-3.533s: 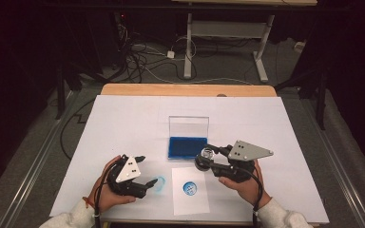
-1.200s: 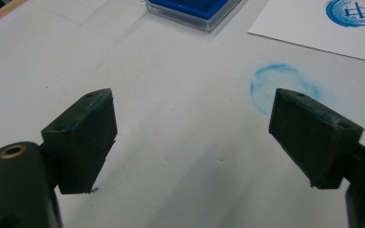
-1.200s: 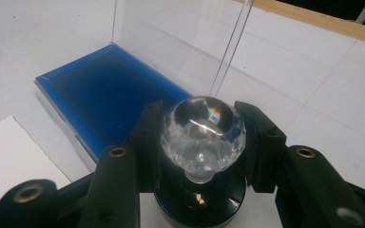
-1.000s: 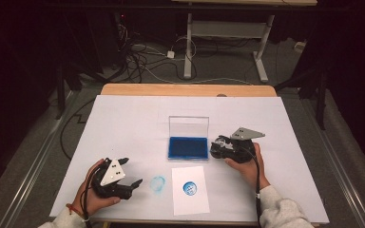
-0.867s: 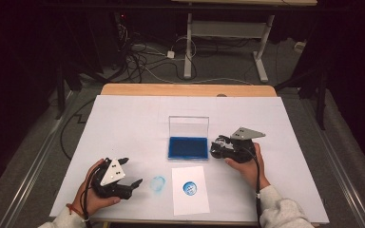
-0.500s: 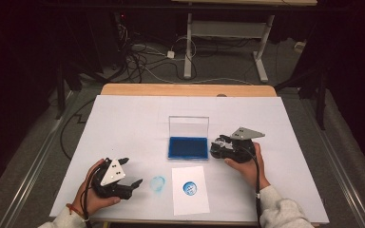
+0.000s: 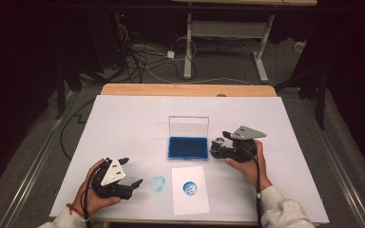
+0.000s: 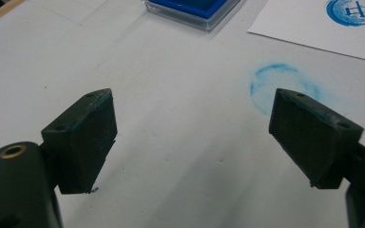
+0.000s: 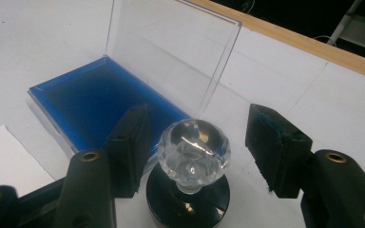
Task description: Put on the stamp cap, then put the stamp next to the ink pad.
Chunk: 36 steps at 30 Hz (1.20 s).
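stamp (image 9: 193, 152) with glass knob stands on white table cover (image 7: 123, 123), just right of blue ink pad (image 7: 188, 147). i see it between jaws of my right gripper (image 9: 195, 142), pads not touching it; jaws just been opening. pad's clear lid (image 9: 171, 57) stands up behind. paper with blue print (image 7: 190, 189) lies near front edge, blue smudge (image 7: 158, 184) beside it. my left gripper (image 8: 190, 133) wide open, nothing in it, low over cover near smudge. both hands rest on table.

Ink pad (image 9: 100, 102), blue, lid open: ahead-left of right jaws. Blue smudge (image 8: 271, 80): just beyond left jaws. Stamped paper (image 8: 304, 23): farther, rightward.
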Motion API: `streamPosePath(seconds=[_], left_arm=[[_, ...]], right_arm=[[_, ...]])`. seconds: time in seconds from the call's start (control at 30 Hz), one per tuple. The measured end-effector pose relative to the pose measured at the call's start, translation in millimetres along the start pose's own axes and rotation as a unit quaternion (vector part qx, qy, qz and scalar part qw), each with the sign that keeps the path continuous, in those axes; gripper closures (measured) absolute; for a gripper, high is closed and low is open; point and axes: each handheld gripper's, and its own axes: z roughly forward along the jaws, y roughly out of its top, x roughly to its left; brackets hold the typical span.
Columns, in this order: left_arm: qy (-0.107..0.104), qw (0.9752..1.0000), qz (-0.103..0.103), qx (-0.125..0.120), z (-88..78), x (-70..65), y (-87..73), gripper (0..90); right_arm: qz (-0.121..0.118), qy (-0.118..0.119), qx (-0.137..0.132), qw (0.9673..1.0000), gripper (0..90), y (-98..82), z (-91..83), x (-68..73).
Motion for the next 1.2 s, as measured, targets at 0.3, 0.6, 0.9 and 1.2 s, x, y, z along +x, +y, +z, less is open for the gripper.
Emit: streamPosePath(seconds=[0.3, 0.6, 0.9, 1.2], left_arm=[[-0.004, 1.0000, -0.006, -0.001, 3.1, 4.8, -1.4, 16.0], [-0.008, 0.9999, -0.004, -0.005, 3.5, 6.6, -0.2, 16.0], [-0.007, 0.9999, -0.005, -0.006, 2.9, 6.2, 0.4, 16.0], [-0.004, 1.0000, -0.004, -0.003, 1.8, 6.1, -0.3, 16.0]], right_arm=[[-0.015, -0.002, -0.003, 0.9999, 40.3, 4.3, -1.6, 2.3], [-0.031, -0.004, -0.015, 0.9994, 34.5, 11.2, -10.9, 9.7], [-0.021, -0.022, -0.020, 0.9993, 20.5, 16.9, -18.1, 9.5], [-0.034, -0.022, -0.021, 0.9990, 22.0, 22.8, -22.3, 13.9]])
